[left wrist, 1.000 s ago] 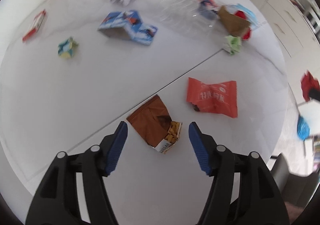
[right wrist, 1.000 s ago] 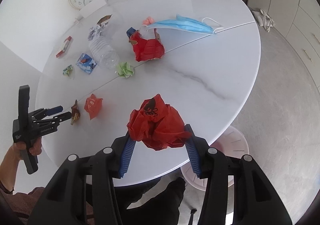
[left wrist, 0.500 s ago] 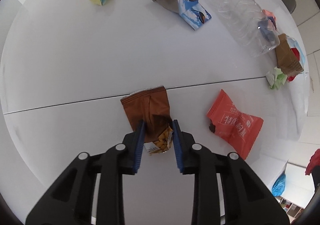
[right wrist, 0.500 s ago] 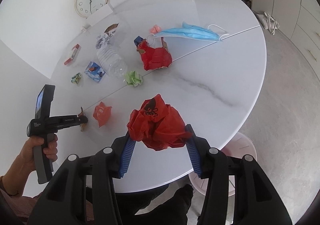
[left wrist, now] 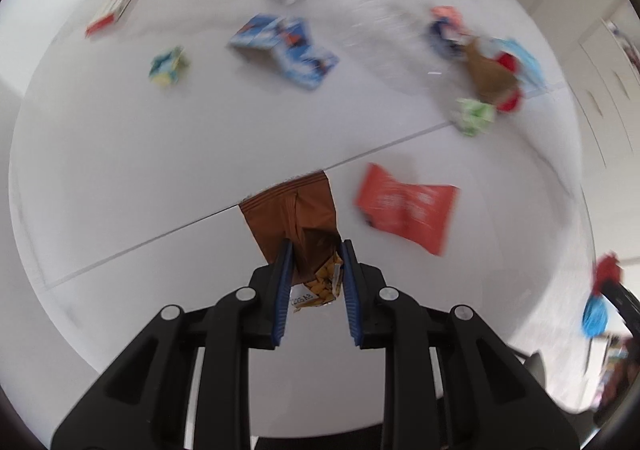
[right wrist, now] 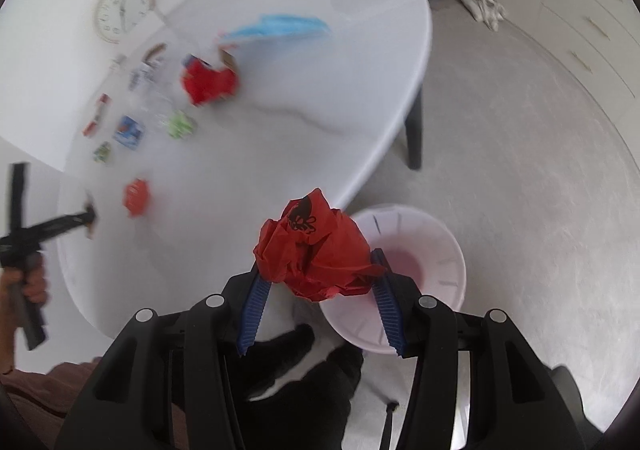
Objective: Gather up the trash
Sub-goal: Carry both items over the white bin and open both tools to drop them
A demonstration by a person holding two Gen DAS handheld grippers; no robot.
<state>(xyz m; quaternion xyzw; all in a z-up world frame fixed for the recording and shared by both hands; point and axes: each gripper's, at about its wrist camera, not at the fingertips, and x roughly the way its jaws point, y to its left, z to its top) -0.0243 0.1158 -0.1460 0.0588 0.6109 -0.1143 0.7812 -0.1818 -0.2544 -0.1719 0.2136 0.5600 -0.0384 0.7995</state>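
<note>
My left gripper (left wrist: 314,250) is shut on a brown snack wrapper (left wrist: 298,216), held just above the white round table (left wrist: 120,178). It also shows at the far left of the right wrist view (right wrist: 86,216). My right gripper (right wrist: 318,262) is shut on a crumpled red plastic bag (right wrist: 316,250) and holds it past the table's edge, beside a white bin (right wrist: 424,250) on the floor. An orange-red wrapper (left wrist: 408,210) lies right of the brown one.
Several pieces lie on the table: a blue carton (left wrist: 286,48), a green-yellow paper ball (left wrist: 168,64), a red box (left wrist: 114,8), a green paper ball (left wrist: 474,114), a red bag (right wrist: 208,84), a blue face mask (right wrist: 280,26). Cabinets (right wrist: 592,10) line the right wall.
My left gripper has lifted the brown wrapper and tilted up. My right gripper has swung right with the red bag, from over the table to beside the white bin.
</note>
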